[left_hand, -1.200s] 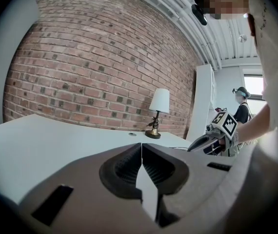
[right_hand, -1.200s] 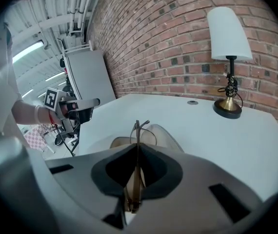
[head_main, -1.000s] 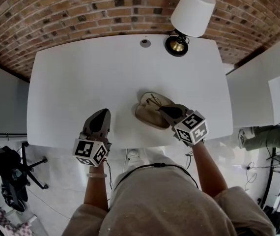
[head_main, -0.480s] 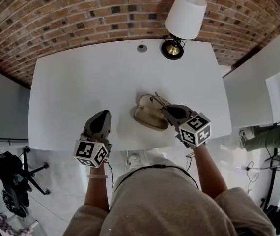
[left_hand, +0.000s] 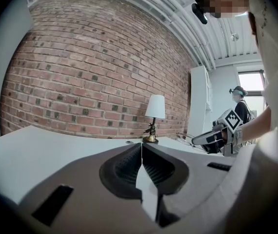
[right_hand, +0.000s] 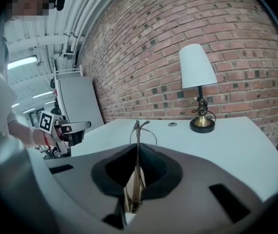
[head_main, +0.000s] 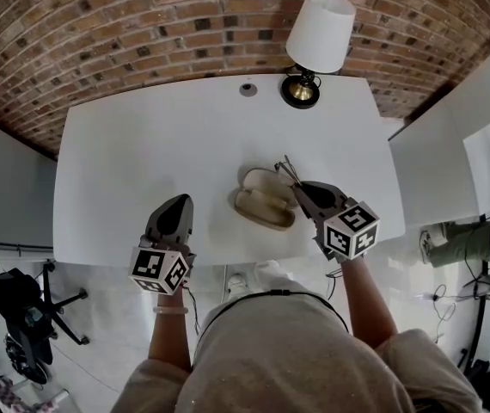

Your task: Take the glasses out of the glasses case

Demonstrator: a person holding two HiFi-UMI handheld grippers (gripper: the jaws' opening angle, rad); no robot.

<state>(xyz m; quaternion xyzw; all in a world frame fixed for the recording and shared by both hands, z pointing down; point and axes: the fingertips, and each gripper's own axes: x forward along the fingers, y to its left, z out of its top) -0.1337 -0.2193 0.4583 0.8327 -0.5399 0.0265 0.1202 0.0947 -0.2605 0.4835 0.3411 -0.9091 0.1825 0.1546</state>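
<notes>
Brick wall [head_main: 99, 24] backs the white table [head_main: 142, 162], with a lamp [head_main: 318, 33] at its far edge. The left gripper [head_main: 178, 201] is over the near edge, fingers together on nothing. The open case [head_main: 262, 206] lies mid-table. Over its right end, the right gripper [head_main: 297, 188] has its fingers clamped on the glasses [right_hand: 137, 140].

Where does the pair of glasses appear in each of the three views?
Head view: right of centre, glasses at the right tool tip, by the open case.
Left gripper view: faint thin wires at right, before the right tool.
Right gripper view: centre, clamped between the jaws.
Shared landmark: the lamp.
</notes>
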